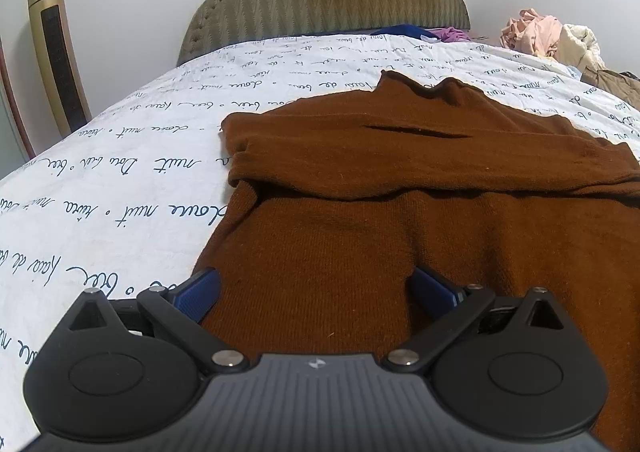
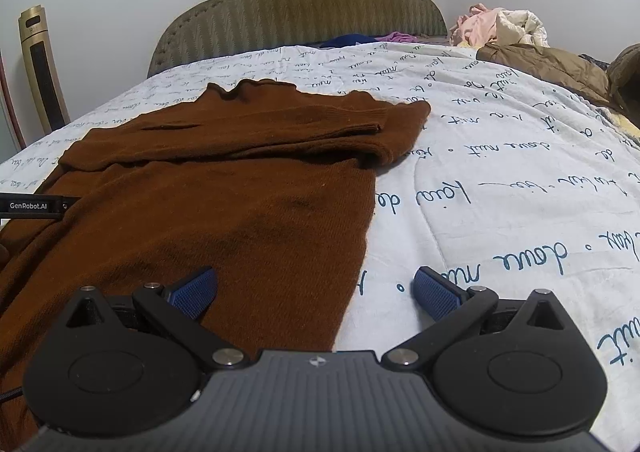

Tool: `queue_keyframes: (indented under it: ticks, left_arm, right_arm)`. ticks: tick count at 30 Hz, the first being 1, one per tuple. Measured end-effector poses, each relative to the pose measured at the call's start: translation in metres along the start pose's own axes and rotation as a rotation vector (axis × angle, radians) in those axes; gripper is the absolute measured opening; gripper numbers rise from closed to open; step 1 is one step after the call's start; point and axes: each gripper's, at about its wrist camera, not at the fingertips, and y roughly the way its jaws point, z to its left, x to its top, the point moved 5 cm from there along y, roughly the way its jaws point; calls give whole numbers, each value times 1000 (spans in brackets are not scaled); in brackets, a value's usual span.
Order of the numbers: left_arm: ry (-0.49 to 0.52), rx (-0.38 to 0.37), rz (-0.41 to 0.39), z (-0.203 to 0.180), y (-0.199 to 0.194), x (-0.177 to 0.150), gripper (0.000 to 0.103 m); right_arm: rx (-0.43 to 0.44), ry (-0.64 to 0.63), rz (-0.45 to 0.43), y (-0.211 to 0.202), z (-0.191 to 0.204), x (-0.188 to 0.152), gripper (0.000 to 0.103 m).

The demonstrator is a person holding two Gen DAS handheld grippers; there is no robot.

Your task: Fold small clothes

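Both grippers hover wide open over the near hem of a brown knit sweater (image 1: 400,212) spread on a bed, with nothing clamped between their blue pads. Seen from the left wrist, the left gripper (image 1: 316,292) straddles the sweater's left hem corner: its left pad (image 1: 198,294) sits at the cloth's edge over the white quilt (image 1: 100,192), while its right pad lies over the knit. Whether either pad presses on the fabric cannot be told. Seen from the right wrist, the right gripper (image 2: 316,292) mirrors it at the right hem corner, one pad over the knit and the other over the printed quilt, the garment's side edge running between them.

Beyond the grippers, the sweater lies flat, neckline toward the headboard (image 2: 296,8). Both sleeves are already folded in across the chest, forming a band over the upper body, so the fold appears partly done. What looks to remain is bringing the hem up toward the collar, and the open jaws at both bottom corners suggest that step is about to be set up.

Farther off, a heap of other clothes (image 2: 500,26) waits at the bed's far right corner, and a gold tower appliance (image 1: 54,48) stands by the wall.
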Motion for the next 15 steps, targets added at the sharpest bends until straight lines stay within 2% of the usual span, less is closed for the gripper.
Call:
queue_keyframes:
  ticks: [9, 15]
  left_arm:
    - [-9, -1, 10, 2, -4, 0, 103]
    - [-28, -53, 37, 20, -27, 0, 103]
  right_arm:
    - [13, 9, 19, -4, 1, 0, 103]
    - [79, 62, 46, -16, 0, 0, 103]
